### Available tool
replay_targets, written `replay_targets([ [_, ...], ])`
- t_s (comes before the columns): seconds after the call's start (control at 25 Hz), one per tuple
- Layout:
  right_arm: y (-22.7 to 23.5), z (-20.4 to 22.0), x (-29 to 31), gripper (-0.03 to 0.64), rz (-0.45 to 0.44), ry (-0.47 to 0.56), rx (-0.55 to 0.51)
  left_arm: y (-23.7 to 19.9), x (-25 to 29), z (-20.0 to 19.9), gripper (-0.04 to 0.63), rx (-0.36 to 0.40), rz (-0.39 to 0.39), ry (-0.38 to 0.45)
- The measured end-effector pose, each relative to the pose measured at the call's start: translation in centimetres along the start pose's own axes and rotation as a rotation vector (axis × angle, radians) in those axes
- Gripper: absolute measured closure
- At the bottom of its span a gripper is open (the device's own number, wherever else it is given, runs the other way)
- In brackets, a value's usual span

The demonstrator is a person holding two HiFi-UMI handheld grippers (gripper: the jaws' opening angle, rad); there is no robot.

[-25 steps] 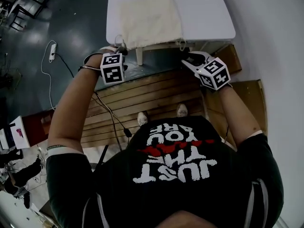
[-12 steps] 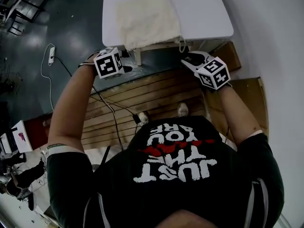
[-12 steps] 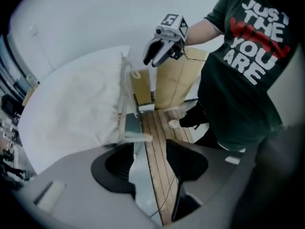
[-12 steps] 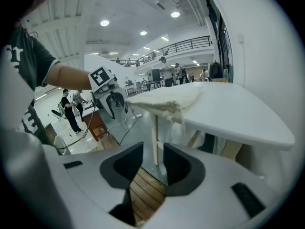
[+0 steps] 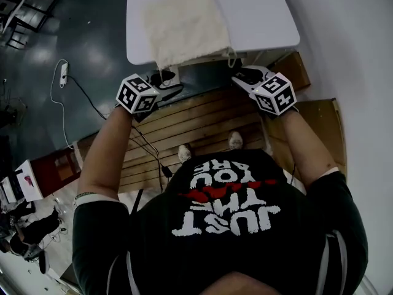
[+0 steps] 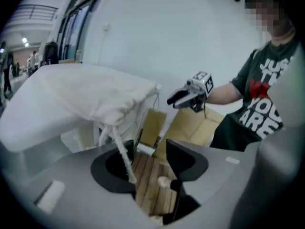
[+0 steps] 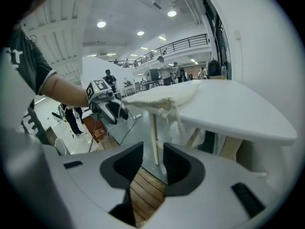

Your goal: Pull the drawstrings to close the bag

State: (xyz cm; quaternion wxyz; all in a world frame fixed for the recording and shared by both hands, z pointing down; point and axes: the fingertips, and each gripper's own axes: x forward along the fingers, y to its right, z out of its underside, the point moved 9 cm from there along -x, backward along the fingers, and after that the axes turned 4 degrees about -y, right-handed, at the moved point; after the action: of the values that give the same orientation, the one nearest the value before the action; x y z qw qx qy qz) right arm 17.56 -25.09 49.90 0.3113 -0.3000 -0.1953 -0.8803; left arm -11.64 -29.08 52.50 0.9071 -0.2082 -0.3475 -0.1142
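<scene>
A cream drawstring bag [image 5: 184, 26] lies on the white table [image 5: 264, 11], its gathered mouth at the near edge. My left gripper [image 5: 169, 85] hovers below that edge, off the bag's left corner. In the left gripper view its jaws [image 6: 148, 147] stand apart; the left drawstring [image 6: 121, 151] runs down from the bag [image 6: 90, 97] and rests against the left jaw's inner edge. My right gripper [image 5: 236, 77] is near the bag's right corner, open, with nothing between its jaws [image 7: 152, 149]. The right drawstring [image 7: 177, 118] hangs loose from the bag [image 7: 162, 99].
A thin white table leg [image 7: 154, 137] stands just beyond the right jaws. Wooden slats [image 5: 196, 121] cover the floor below, with cardboard [image 5: 319, 121] to the right. A power strip and cable [image 5: 63, 72] lie on the dark floor to the left.
My left gripper has drawn back from the bag's near left corner toward the person. The right gripper has stayed where it was.
</scene>
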Motion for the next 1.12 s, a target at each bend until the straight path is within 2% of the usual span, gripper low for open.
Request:
replay_targets([
  [0.16,-0.1,0.1,-0.1,0.511,-0.009,0.004,0.012,0.8,-0.3,0.4,0.380,-0.100,0.081,0.244],
  [0.32,-0.1,-0.5,0.1,0.511,-0.025,0.047,0.008,1.0,0.0,0.2,0.383,-0.183,0.107,0.399],
  [0.52,0.1,-1.7,0.9,0.505,0.002,0.077,0.016,0.8,-0.1,0.0,0.387,-0.190,0.100,0.417],
  [0.68,1.1,-1.8,2.9,0.482,0.016,0.064,0.108,0.7,-0.3,0.1,0.388,-0.203,0.096,0.423],
  [0.8,1.7,-1.5,4.3,0.472,0.015,0.061,0.138,0.7,0.2,0.1,0.388,-0.203,0.097,0.415],
  [1.12,0.9,-2.2,5.9,0.472,-0.071,0.117,0.122,1.1,0.5,-0.7,0.388,-0.206,0.109,0.416],
])
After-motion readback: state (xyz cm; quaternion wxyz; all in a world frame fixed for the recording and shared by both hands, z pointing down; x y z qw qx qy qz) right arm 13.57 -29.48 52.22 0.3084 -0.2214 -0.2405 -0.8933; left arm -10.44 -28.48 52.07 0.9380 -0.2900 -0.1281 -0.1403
